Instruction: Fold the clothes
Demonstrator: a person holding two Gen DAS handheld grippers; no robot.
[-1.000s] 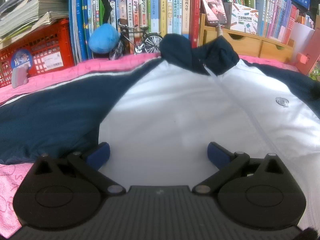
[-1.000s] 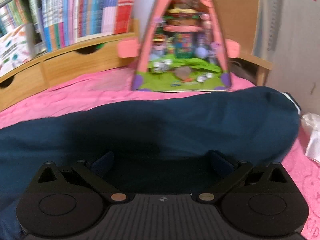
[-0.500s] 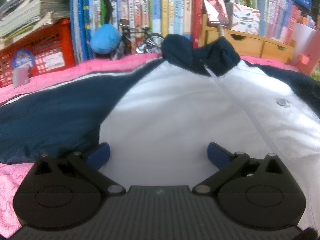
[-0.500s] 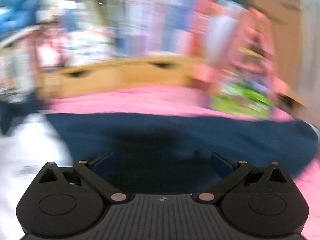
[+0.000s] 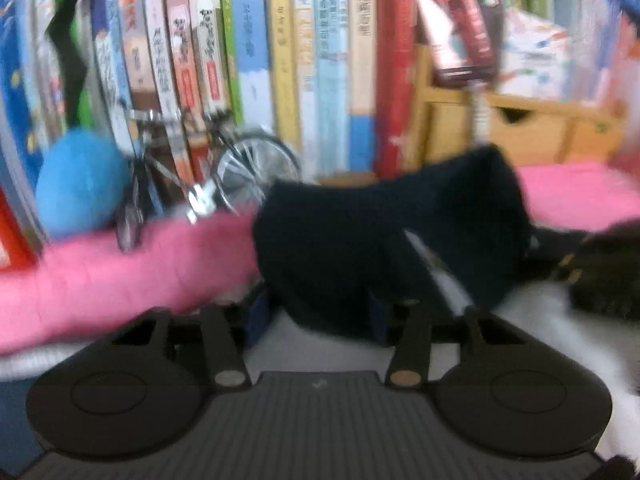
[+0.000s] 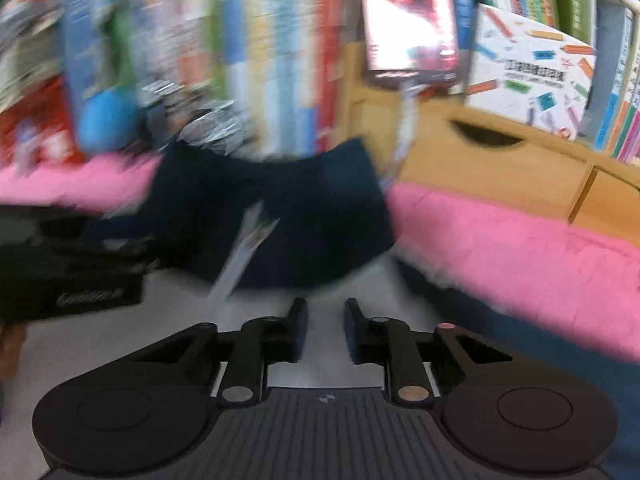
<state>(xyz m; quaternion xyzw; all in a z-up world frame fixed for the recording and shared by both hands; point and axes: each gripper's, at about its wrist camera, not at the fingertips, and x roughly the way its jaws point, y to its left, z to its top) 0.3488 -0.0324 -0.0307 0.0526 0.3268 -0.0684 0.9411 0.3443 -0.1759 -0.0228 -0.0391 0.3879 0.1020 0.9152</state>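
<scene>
A white jacket with navy sleeves and a navy collar (image 5: pixel 384 240) lies on a pink cloth (image 5: pixel 120 272). Both views are blurred. My left gripper (image 5: pixel 316 316) sits low at the collar's left part; its blue pads are half closed with collar cloth between them. My right gripper (image 6: pixel 326 328) is over the white chest (image 6: pixel 280 312), just short of the collar (image 6: pixel 288 220); its pads stand a narrow gap apart with nothing seen between them. The left gripper's black body (image 6: pixel 68 272) shows at the left of the right wrist view.
A row of upright books (image 5: pixel 280 60) backs the cloth. A blue ball (image 5: pixel 80 180) and a model bicycle (image 5: pixel 224 168) stand in front of them at the left. A wooden drawer unit (image 6: pixel 500 160) is at the right, with a phone (image 6: pixel 408 20) leaning on it.
Both grippers moved forward from the jacket's body and sleeve to the collar. Both sets of pads went from wide open to much narrower. The right gripper swung left.
</scene>
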